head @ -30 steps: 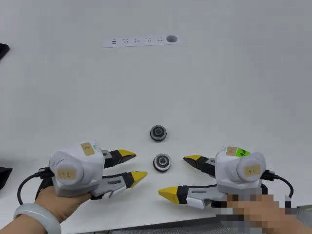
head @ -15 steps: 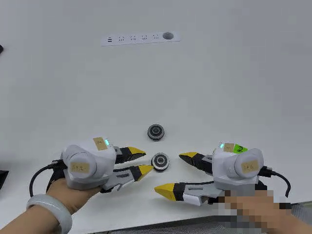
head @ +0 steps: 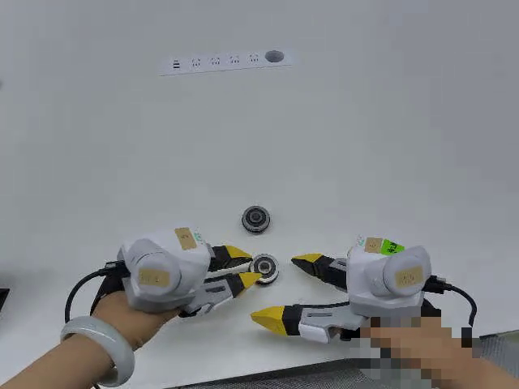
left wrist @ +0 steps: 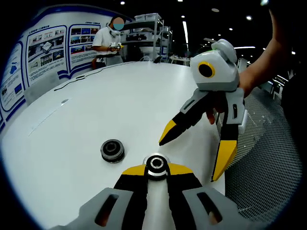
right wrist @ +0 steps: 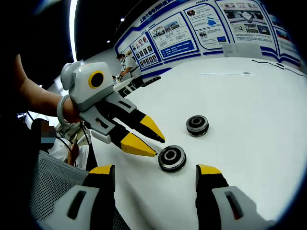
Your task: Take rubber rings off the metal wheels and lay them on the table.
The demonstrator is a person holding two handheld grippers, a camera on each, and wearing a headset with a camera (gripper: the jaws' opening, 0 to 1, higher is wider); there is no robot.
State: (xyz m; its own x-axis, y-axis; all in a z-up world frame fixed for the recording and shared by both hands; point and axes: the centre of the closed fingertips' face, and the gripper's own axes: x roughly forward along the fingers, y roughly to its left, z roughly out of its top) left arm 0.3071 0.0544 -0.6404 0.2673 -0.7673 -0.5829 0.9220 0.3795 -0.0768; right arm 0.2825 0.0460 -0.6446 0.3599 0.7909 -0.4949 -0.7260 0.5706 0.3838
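Note:
Two small metal wheels with black rubber rings lie flat on the white table (head: 389,146). The near wheel (head: 264,267) sits at the yellow tips of my left gripper (head: 247,266), one tip on each side of its near edge; the jaws are narrowly open. In the left gripper view this wheel (left wrist: 157,165) rests between my own fingertips (left wrist: 132,170). The far wheel (head: 256,219) lies free behind it. My right gripper (head: 280,288) is wide open just right of the near wheel (right wrist: 172,158), pointing at it. The far wheel (right wrist: 197,124) lies beyond.
A white power strip (head: 223,61) lies at the back of the table. Grey mesh (head: 268,377) runs along the front edge. A person (left wrist: 109,40) stands far behind the table beside wall posters.
My left gripper has moved right up to the near wheel and its jaws have narrowed. The right gripper has shifted slightly left. Both wheels stay in place.

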